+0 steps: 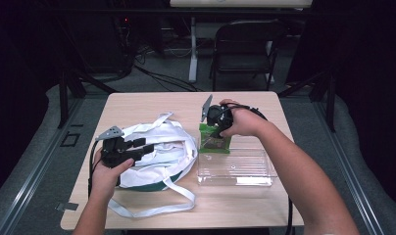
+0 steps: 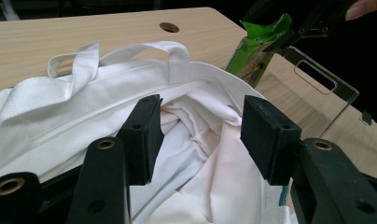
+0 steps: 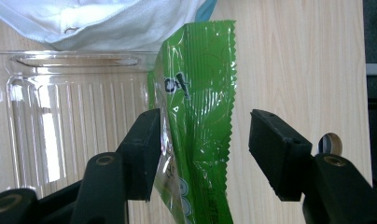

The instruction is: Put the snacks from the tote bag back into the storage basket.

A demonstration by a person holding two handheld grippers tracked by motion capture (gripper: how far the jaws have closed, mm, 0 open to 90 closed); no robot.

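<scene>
A white cloth tote bag (image 1: pixel 157 152) lies crumpled on the left half of the wooden table (image 1: pixel 245 105). My left gripper (image 1: pixel 142 145) hovers at the bag's left side, open, its jaws on either side of folds at the bag's mouth (image 2: pixel 191 135). A green snack packet (image 1: pixel 214 142) stands upright at the far left corner of a clear plastic tray (image 1: pixel 240 169). My right gripper (image 1: pixel 216 131) points down over the packet. In the right gripper view the packet (image 3: pixel 200 107) sits between the open jaws, close against the left one, with a gap to the right one.
The bag's long straps (image 1: pixel 157 208) trail toward the table's front edge. The tray (image 3: pixel 74 121) lies right of the bag. A cable hole (image 3: pixel 330 140) is in the tabletop. A black chair (image 1: pixel 245 44) stands beyond the table.
</scene>
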